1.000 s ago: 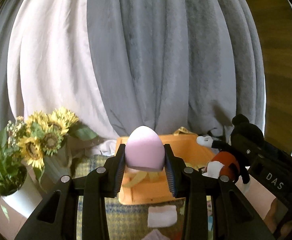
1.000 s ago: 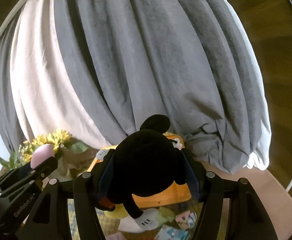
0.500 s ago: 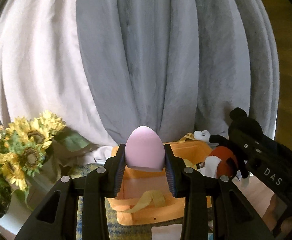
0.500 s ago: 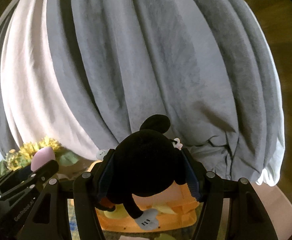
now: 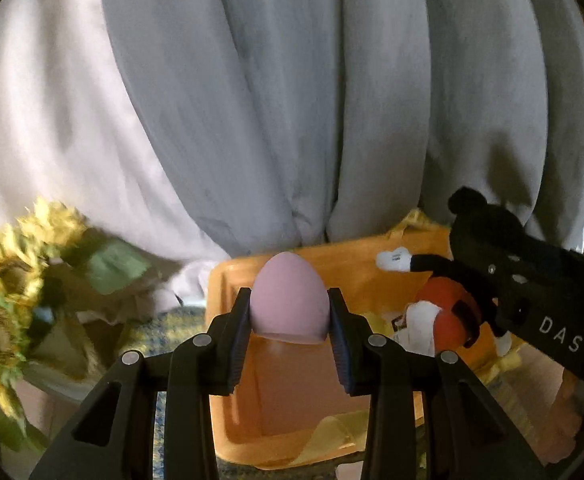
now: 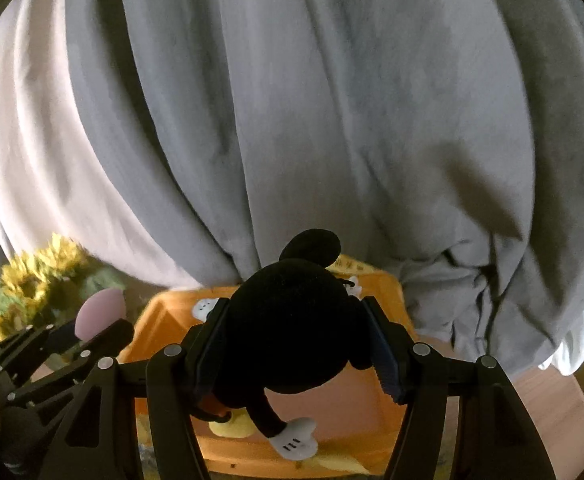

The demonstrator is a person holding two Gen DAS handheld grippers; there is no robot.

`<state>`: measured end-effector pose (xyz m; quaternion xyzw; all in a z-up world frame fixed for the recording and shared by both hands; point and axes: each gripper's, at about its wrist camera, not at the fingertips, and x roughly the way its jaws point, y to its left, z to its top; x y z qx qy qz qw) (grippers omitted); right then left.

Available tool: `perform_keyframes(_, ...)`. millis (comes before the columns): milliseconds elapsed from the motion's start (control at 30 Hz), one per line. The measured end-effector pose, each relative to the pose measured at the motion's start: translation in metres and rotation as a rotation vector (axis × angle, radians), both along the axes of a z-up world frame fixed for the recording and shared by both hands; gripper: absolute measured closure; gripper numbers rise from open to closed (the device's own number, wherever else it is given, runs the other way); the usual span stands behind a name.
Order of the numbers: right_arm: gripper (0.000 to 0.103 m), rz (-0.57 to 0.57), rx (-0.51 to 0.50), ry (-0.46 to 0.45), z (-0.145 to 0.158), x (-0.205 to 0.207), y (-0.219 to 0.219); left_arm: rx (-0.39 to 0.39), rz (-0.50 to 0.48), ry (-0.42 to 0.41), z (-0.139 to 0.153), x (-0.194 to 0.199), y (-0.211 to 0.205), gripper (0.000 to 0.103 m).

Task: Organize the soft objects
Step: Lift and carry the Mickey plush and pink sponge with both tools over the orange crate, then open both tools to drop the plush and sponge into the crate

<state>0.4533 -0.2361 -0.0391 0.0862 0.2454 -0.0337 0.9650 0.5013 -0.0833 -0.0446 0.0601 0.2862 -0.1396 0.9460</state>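
My left gripper (image 5: 289, 332) is shut on a pink egg-shaped sponge (image 5: 289, 300) and holds it above the orange basket (image 5: 352, 264). My right gripper (image 6: 294, 344) is shut on a black mouse plush toy (image 6: 288, 320), held over the same orange basket (image 6: 164, 316). In the left wrist view the plush (image 5: 444, 312) hangs from the right gripper (image 5: 532, 304) at the right, over the basket. In the right wrist view the left gripper (image 6: 92, 332) with the pink sponge (image 6: 100, 312) is at the left.
Grey and white curtains (image 5: 292, 100) hang right behind the basket. A sunflower bouquet (image 5: 8, 280) in a white vase stands at the left. The basket sits on a plaid cloth (image 5: 164, 320). Yellow fabric handles (image 5: 324, 436) lie on the basket's front rim.
Both grippers have moved forward toward the basket with their objects still held. The basket looks larger and nearer; the sunflowers have shifted left.
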Motion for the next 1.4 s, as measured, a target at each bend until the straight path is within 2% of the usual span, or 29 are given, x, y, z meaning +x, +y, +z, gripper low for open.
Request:
perform_keyframes(200, 0.038, 0.011, -0.006, 0.104, -0.021, 0.029, 0.001, -0.015, -0.044, 0.137, -0.028, 0.026, -0.003, 0.067)
perform_keyframes(333, 0.035, 0.032, -0.017, 0.175, -0.035, 0.046, 0.002, 0.012, -0.047, 0.172, -0.038, 0.037, -0.006, 0.066)
perform_keyframes(467, 0.030, 0.033, 0.002, 0.234, -0.046, 0.054, -0.002, 0.026, -0.047, 0.176, -0.039, 0.034, -0.007, 0.049)
perform_keyframes(567, 0.026, 0.033, 0.009, 0.237, -0.047, 0.054, -0.004, 0.026, -0.054, 0.175, -0.038, 0.034, -0.008, 0.038)
perform_keyframes(633, 0.026, 0.027, 0.006, 0.229, -0.046, 0.051, -0.006, 0.028, -0.056, 0.170, -0.037, 0.033, -0.007, 0.034)
perform_keyframes(733, 0.025, 0.013, -0.009, 0.213, -0.039, 0.045, -0.006, 0.041, -0.042, 0.150, -0.031, 0.024, -0.006, 0.033)
perform_keyframes(833, 0.022, -0.007, -0.012, 0.192, -0.031, 0.036, -0.007, 0.037, -0.024, 0.106, -0.019, 0.012, -0.001, 0.022)
perform_keyframes(1100, 0.017, -0.042, -0.021, 0.081, 0.006, -0.007, -0.008, 0.026, 0.041, -0.059, 0.023, -0.036, 0.014, 0.007)
perform_keyframes(1233, 0.011, -0.071, -0.028, 0.021, 0.022, -0.035, -0.008, 0.016, 0.068, -0.116, 0.038, -0.063, 0.022, 0.005)
perform_keyframes(1400, 0.010, -0.086, -0.036, -0.025, 0.035, -0.068, -0.006, 0.006, 0.067, -0.163, 0.050, -0.095, 0.030, 0.004)
